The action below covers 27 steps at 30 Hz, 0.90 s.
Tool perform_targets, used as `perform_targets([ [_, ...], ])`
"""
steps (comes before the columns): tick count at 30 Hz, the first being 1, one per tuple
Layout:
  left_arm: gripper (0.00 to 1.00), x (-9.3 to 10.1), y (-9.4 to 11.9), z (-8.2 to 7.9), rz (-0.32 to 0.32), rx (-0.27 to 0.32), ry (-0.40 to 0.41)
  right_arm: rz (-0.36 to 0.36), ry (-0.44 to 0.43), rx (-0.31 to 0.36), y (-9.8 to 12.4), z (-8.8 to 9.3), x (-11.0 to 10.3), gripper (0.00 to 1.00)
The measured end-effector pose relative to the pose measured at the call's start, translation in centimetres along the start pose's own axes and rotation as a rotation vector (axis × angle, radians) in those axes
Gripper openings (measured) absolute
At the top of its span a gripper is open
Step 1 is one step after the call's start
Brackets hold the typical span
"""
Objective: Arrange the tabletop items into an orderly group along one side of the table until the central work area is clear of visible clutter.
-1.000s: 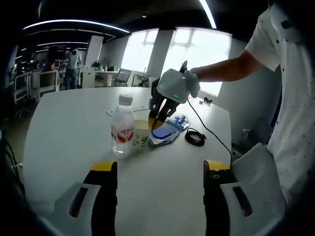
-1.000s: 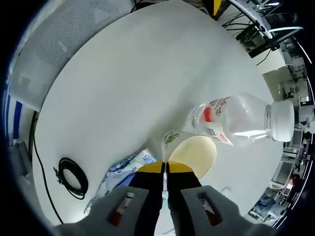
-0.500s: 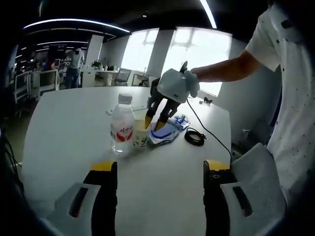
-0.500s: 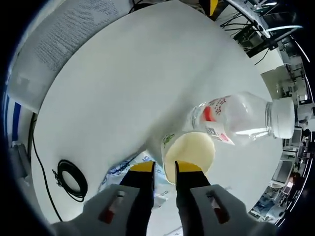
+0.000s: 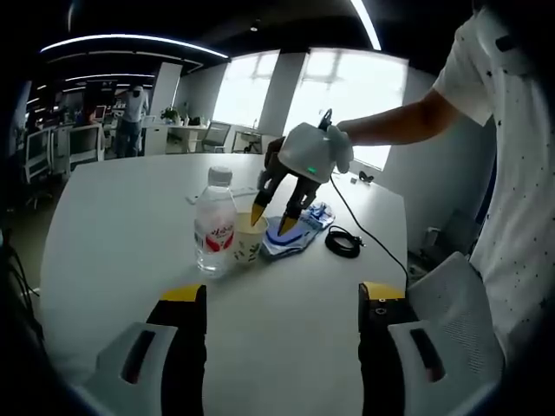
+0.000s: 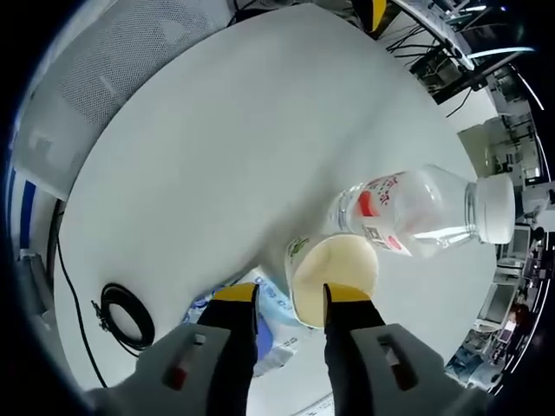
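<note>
On the white desk [image 5: 113, 225] stands a clear water bottle [image 5: 216, 227] with a white cap and a red and white label, and everything else sits close to it. Touching the bottle's side is a paper cup [image 5: 249, 241] with a small green print, open at the top and pale yellow inside. Just past the cup, away from the bottle, lies a blue and white packet [image 5: 299, 232], flat on the desk. A coiled black cable [image 5: 344, 242] lies farther from the bottle than the packet, and a thin black cord runs off from it. The right gripper [image 5: 278, 217] hangs over the cup, held by a person's gloved hand [image 5: 340, 146]. Its yellow-tipped fingers [image 5: 258, 215] are spread apart and hold nothing; one tip is over the cup's rim and the other is over the packet. From the right gripper view, the same fingers [image 6: 236, 295] are open with the cup's near edge between them, and the bottle [image 6: 416, 212] is just behind the cup [image 6: 332, 270]. The left gripper [image 5: 282, 299] is near the desk edge, well away from the bottle, with its fingers wide open and empty.
</note>
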State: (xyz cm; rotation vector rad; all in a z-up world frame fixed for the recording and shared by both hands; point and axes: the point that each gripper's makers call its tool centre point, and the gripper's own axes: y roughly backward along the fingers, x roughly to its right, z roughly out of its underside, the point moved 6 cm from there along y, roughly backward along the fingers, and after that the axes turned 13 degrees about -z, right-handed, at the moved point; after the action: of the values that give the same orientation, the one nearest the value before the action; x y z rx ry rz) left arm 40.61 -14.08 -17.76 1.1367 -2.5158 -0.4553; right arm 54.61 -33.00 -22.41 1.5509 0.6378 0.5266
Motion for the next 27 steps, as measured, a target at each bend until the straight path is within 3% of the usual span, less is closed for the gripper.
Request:
perform_targets([
  [16, 0.73, 0.2, 0.1, -0.6, 0.003, 0.004, -0.016, 0.042, -0.036, 0.029, 0.7, -0.1, -0.2, 0.47],
  [27, 0.73, 0.5, 0.3, -1.1, 0.005, 0.005, -0.034, 0.077, -0.074, 0.051, 1.3, 0.0, -0.6, 0.54],
])
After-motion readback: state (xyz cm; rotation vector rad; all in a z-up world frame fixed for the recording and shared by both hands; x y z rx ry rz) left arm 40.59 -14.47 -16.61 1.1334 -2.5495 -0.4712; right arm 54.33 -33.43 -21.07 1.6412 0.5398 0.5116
